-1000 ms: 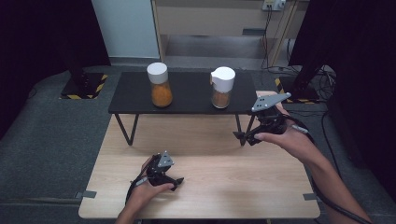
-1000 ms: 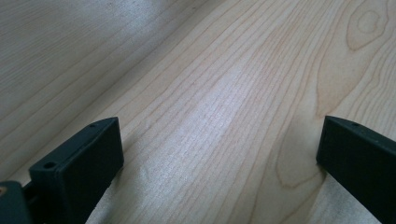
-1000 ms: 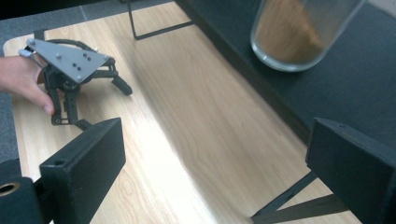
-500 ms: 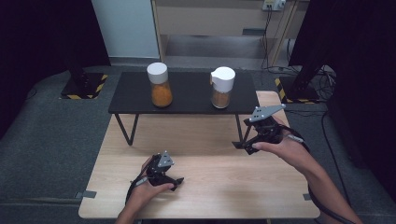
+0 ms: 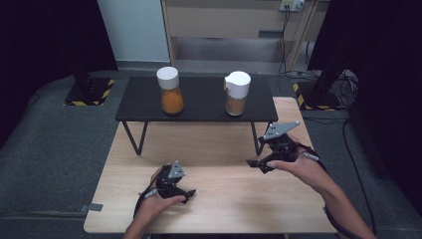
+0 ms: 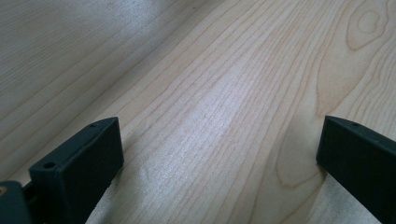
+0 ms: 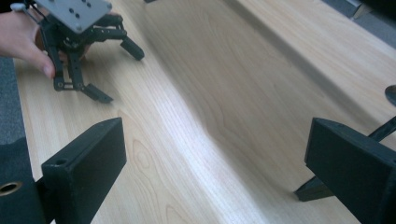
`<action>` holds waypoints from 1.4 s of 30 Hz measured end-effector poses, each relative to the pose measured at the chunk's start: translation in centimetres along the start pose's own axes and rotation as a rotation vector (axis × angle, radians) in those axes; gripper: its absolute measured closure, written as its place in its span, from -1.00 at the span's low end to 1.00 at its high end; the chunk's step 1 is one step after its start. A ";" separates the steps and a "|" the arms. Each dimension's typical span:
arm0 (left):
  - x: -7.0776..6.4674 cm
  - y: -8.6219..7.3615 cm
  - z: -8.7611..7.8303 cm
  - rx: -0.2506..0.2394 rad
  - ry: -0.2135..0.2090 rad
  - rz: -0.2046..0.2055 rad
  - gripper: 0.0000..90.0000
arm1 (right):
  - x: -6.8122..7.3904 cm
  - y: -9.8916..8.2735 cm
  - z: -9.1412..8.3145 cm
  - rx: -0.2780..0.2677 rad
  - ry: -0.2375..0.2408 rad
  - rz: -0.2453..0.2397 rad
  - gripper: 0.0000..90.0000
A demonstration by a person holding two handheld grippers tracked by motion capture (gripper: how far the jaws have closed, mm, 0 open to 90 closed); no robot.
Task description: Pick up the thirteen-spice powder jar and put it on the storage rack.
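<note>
My left gripper [image 5: 186, 193] rests low on the wooden table [image 5: 219, 144] near its front edge, jaws wide open over bare wood [image 6: 219, 135]. My right gripper [image 5: 255, 164] hovers at the right, just in front of the black low table's [image 5: 144, 102] right leg. It is open with nothing between its jaws [image 7: 215, 140]. In the right gripper view the left gripper [image 7: 121, 77] sits farther off, held by a hand, jaws spread. Two white-lidded jars stand on the black table: one with orange contents [image 5: 171, 92], one with browner contents [image 5: 237, 94].
The black table's thin legs [image 5: 133, 138] stand on the far half of the wooden table. One leg [image 7: 322, 186] shows close behind the right gripper's right jaw. Grey floor surrounds the table, with cabinets and cables at the back.
My right gripper has come down toward the wooden table and a little nearer the front. The left gripper and both jars stayed put.
</note>
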State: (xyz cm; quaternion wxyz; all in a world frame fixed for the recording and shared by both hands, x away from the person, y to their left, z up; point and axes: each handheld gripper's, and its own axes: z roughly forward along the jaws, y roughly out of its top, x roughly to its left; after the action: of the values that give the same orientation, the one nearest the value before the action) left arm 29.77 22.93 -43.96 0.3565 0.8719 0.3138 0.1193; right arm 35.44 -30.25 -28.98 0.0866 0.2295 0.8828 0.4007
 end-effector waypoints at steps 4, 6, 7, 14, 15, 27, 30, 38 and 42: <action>0.0 0.0 0.0 0.000 0.000 0.000 -1.00 | 0.0 -0.6 0.3 0.003 0.007 0.008 -0.86; 0.0 0.0 0.0 0.000 0.000 0.000 -1.00 | 0.0 -0.9 0.4 0.004 0.009 0.014 -0.86; 0.0 0.0 0.0 0.000 0.000 0.000 -1.00 | 0.0 -1.0 0.5 0.003 0.012 0.014 -0.87; 0.0 0.0 0.0 0.000 0.000 0.001 -1.00 | 0.0 -2.1 1.2 0.013 0.018 0.032 -0.87; 0.0 0.0 0.0 0.000 0.000 0.000 -1.00 | -0.1 -2.2 1.3 0.016 0.018 0.035 -0.87; 0.0 0.0 0.0 0.000 0.000 0.000 -1.00 | 0.0 -4.2 2.6 0.031 0.016 0.064 -0.87; 0.0 0.0 0.0 0.000 0.000 0.000 -1.00 | 0.0 -4.7 2.7 0.033 0.019 0.072 -0.86; 0.0 0.0 0.0 0.000 0.000 0.000 -1.00 | -0.3 -6.4 3.0 0.028 0.020 0.096 -0.86; 0.0 0.0 0.0 0.000 0.000 0.000 -1.00 | -0.4 -7.1 3.2 0.023 0.016 0.103 -0.86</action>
State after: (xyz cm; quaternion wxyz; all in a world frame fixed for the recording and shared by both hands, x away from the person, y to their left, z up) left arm 29.77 22.92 -43.97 0.3567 0.8718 0.3139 0.1194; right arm 34.46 -32.38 -36.41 0.0560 0.2723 0.8751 0.3961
